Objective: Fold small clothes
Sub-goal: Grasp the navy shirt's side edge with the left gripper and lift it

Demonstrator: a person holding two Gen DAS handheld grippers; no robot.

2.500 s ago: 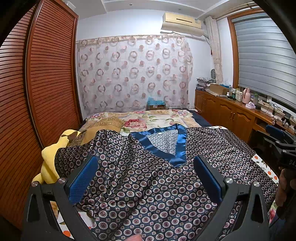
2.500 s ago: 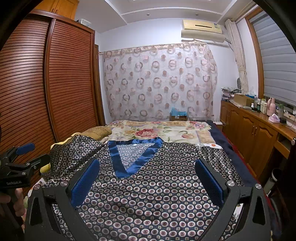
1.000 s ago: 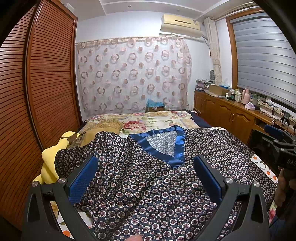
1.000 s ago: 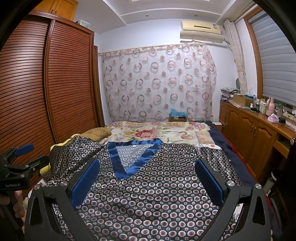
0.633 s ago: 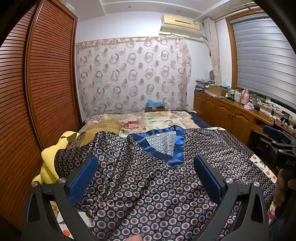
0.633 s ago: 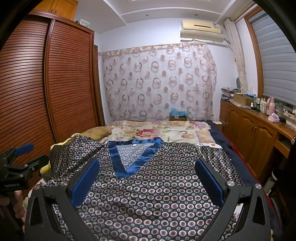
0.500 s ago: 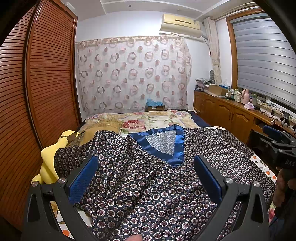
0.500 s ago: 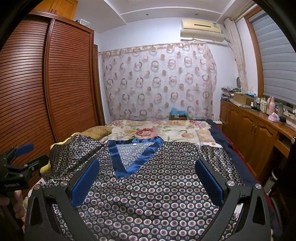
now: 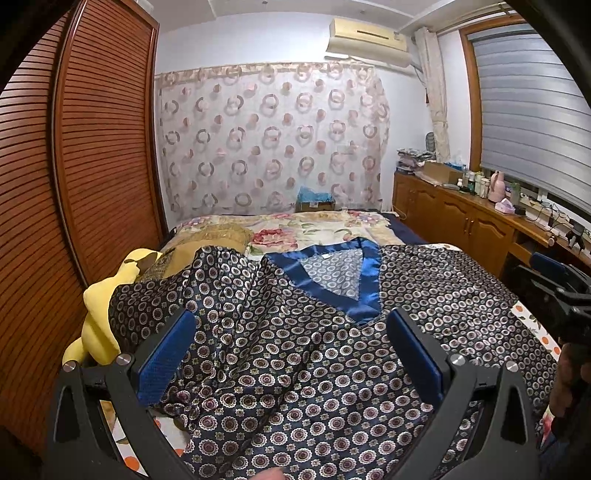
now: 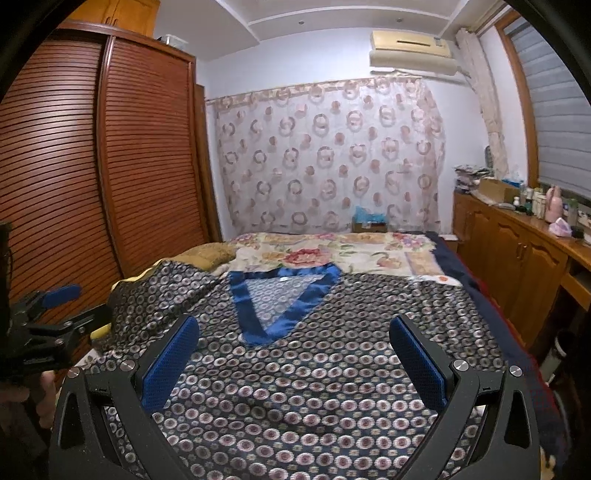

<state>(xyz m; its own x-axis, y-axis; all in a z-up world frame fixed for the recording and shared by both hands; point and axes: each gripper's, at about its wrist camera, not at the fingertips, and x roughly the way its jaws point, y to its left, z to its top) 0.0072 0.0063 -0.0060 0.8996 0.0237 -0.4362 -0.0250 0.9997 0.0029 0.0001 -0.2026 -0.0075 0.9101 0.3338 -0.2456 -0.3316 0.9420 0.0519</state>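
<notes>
Satin top point(image 9: 332, 354) x1 on bed point(image 9: 325, 230); 2 hand-held grippers agape.

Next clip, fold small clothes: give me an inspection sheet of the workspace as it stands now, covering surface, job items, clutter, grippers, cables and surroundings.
Surface: bed with floral cover.
Job's things: patterned top with blue V-neck trim, spread front-up; its left side is rumpled, not yet folded.
Clutter: yellow plush toy and gold pillow at the bed's left edge.
Grippers: left gripper and right gripper both open above the top, holding nothing.
Cables: some on the sideboard by the window.
Surroundings: slatted wardrobe, patterned curtain, air conditioner.
</notes>
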